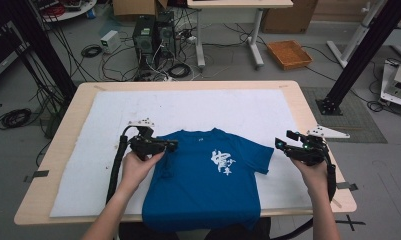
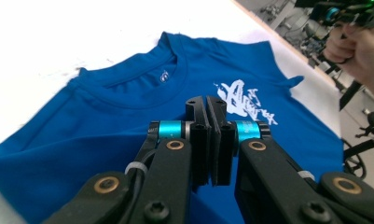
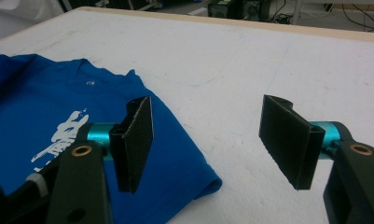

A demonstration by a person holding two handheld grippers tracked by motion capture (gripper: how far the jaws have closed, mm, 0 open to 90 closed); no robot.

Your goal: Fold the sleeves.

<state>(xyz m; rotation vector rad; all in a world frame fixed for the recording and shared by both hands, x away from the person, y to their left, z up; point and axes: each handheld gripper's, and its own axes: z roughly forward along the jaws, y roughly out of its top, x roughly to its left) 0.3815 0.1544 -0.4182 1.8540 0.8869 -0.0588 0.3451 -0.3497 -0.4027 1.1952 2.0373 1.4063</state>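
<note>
Desk with a white mat spread over it, seen from above. A blue T-shirt lies face up on the near half of the mat, white print on the chest, hem reaching the desk's near edge; the sleeve on the person's left appears folded in over the body, while the right sleeve lies flat and spread.

Left gripper, over the shirt's left shoulder: jaws closed together, and the left gripper view shows no cloth plainly between them. Right gripper, just beside the right sleeve: jaws wide apart, holding nothing; in the right gripper view they straddle the sleeve's edge and bare mat.

The step in hand is judged to be the sleeve fold. To do it well, bring the open jaws down over the sleeve's outer edge, pinch both layers of cloth, then carry it across level so the fold line runs straight from shoulder to hem.

An orange tray sits on the floor beyond the desk; its contents cannot be made out.
</note>
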